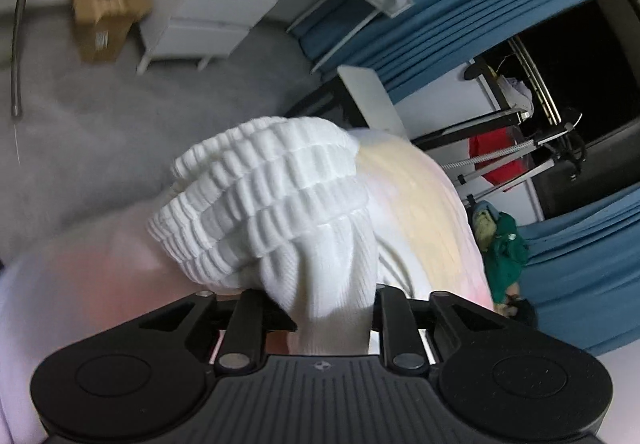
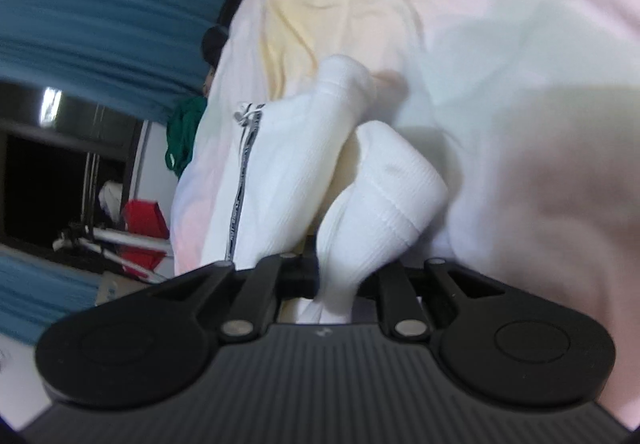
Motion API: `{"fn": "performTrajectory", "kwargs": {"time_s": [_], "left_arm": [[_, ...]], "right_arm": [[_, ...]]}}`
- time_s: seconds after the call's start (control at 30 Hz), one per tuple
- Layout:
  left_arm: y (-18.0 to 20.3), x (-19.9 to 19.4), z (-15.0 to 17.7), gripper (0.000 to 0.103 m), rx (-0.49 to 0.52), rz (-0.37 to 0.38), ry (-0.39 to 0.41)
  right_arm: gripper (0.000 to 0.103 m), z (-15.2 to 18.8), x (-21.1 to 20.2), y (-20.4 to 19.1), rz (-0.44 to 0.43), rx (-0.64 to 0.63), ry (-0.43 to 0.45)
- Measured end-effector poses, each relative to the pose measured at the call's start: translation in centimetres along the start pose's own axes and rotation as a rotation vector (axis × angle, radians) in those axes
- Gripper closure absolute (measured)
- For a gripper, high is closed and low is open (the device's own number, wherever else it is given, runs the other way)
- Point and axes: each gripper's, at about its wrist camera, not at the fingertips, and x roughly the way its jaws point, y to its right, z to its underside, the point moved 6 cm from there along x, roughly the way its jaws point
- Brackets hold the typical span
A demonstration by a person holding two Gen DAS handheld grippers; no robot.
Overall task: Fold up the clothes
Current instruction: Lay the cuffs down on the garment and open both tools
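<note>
A white ribbed garment (image 1: 272, 195) bunches up in front of my left gripper (image 1: 328, 308), whose jaws are shut on a fold of it. The same white garment (image 2: 280, 147) appears in the right wrist view with a dark zipper (image 2: 240, 183) running down it. Its ribbed cuff (image 2: 400, 183) leads into my right gripper (image 2: 340, 280), which is shut on that cloth. Both grippers hold the garment over a bed with a pastel pink, yellow and pale green sheet (image 1: 432, 203) (image 2: 480, 23). The fingertips are hidden by cloth.
Beyond the bed lies grey carpet (image 1: 140, 115) with a cardboard box (image 1: 106, 9) and a white drawer unit (image 1: 216, 3). Blue curtains (image 1: 460, 3) (image 2: 100, 3) hang by a dark window. A green cloth (image 1: 506, 252) (image 2: 184, 131) and a red object (image 1: 496, 159) sit beside the bed edge.
</note>
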Motion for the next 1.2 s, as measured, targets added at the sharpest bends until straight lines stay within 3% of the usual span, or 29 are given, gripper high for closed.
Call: {"fn": "performTrajectory", "kwargs": {"time_s": [0.13,0.2,0.3,0.37,0.47,0.63,0.8,1.03,1.2], "left_arm": [[-2.3,-1.4,0.9,0.069,0.06,-0.013,-0.041],[-2.5,-2.2,1.3,0.055,0.099,-0.017,-0.052],[-0.1,-2.8,2.4,0.042,0.222,-0.064,-0.055],[1.6,-4.1,3.1,0.037,0.32,-0.08,-0.048],[4.4,-5.8,4.3,0.03,0.443,-0.092,-0.026],[10.0,-8.3,8.1,0.025,0.578,-0.001,-0.05],[16.4,-8.0,14.9,0.019,0.727,0.087,-0.099],[23.9,-2.6,27.3,0.015,1.034,0.16,-0.167],[25.9,2.2,36.1,0.015,1.154,0.269,-0.322]], "right_arm": [[0.069,0.2,-1.7,0.2,0.032,0.078,0.02],[0.063,0.4,-3.0,0.0,0.04,0.1,0.049],[0.056,0.8,-4.9,-1.0,0.05,0.104,0.097],[0.045,1.4,-6.2,-1.9,0.064,0.108,0.14],[0.041,2.1,-7.4,-4.4,0.035,0.093,0.178],[0.041,3.1,-8.6,-8.9,-0.022,-0.022,0.229],[0.041,3.4,-7.7,-8.4,-0.029,-0.015,0.193],[0.041,2.8,-6.2,-5.3,-0.044,0.041,0.146],[0.041,2.4,-6.0,-3.6,-0.058,0.068,0.134]]}}
